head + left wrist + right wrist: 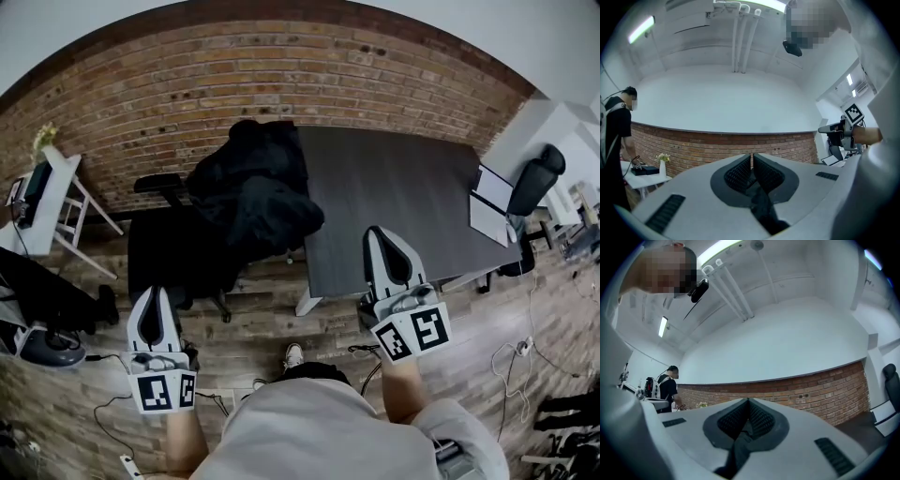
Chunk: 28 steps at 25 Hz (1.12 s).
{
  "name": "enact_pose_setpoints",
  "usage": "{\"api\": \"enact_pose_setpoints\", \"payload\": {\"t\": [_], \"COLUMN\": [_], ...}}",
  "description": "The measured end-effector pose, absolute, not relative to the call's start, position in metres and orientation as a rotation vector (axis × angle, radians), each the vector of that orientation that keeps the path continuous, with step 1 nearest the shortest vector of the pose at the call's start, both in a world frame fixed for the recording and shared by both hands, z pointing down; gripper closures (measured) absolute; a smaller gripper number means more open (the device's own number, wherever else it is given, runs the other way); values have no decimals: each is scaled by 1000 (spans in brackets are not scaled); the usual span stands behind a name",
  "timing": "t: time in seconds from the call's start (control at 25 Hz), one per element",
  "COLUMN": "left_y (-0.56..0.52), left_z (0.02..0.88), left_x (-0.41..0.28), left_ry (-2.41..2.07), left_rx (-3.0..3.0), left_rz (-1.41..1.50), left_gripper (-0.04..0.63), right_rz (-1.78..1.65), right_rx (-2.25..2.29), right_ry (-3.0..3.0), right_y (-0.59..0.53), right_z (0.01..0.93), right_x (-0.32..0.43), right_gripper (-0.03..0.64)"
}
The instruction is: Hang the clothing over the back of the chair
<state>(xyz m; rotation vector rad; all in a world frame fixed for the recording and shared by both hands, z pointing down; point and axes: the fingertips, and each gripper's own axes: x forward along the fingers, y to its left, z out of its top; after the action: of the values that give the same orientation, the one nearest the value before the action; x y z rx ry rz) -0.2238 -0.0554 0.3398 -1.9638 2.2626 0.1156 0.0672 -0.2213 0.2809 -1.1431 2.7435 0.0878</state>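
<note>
Left gripper (pixel 156 298) & right gripper (pixel 382 236) both clenched shut, empty, held near body. Black garment (pixel 258 192) lay far ahead, between them, heaped on office chair (pixel 164 248) against desk (pixel 394 197) left edge. Ran roughly near-to-far; right gripper prob. nearer.

Head view sits high on the person and looks steeply down. The wood floor (pixel 267 305) is closest, the left hand-held gripper (pixel 156 300) and right hand-held gripper (pixel 380 239) are low in frame, and the bench (pixel 394 197) and chair (pixel 164 258) lie farther off. The brick wall (pixel 234 75) curves across the top. Left gripper view rides right on its own jaws, facing roughly level at that same brick wall, with the ceiling (pixel 717 42) above; the right hand-held gripper shows at its right edge. Right gripper view looks the same way from the other side. Both gripper views catch a person in black (pixel 616 136) beside a small white table (pixel 58 187), which the head view has at its left.
</note>
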Motion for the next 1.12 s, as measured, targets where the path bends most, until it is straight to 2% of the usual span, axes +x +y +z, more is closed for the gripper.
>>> {"api": "enact_pose_setpoints", "payload": {"t": [1.12], "left_y": [-54], "left_z": [336], "left_x": [-215], "left_ry": [2243], "left_rx": [-1960], "left_rz": [117], "left_gripper": [557], "right_rz": [155], "right_rx": [-1141], "right_ry": [2805], "right_y": [-211], "right_z": [284], "right_x": [65], "right_gripper": [598]}}
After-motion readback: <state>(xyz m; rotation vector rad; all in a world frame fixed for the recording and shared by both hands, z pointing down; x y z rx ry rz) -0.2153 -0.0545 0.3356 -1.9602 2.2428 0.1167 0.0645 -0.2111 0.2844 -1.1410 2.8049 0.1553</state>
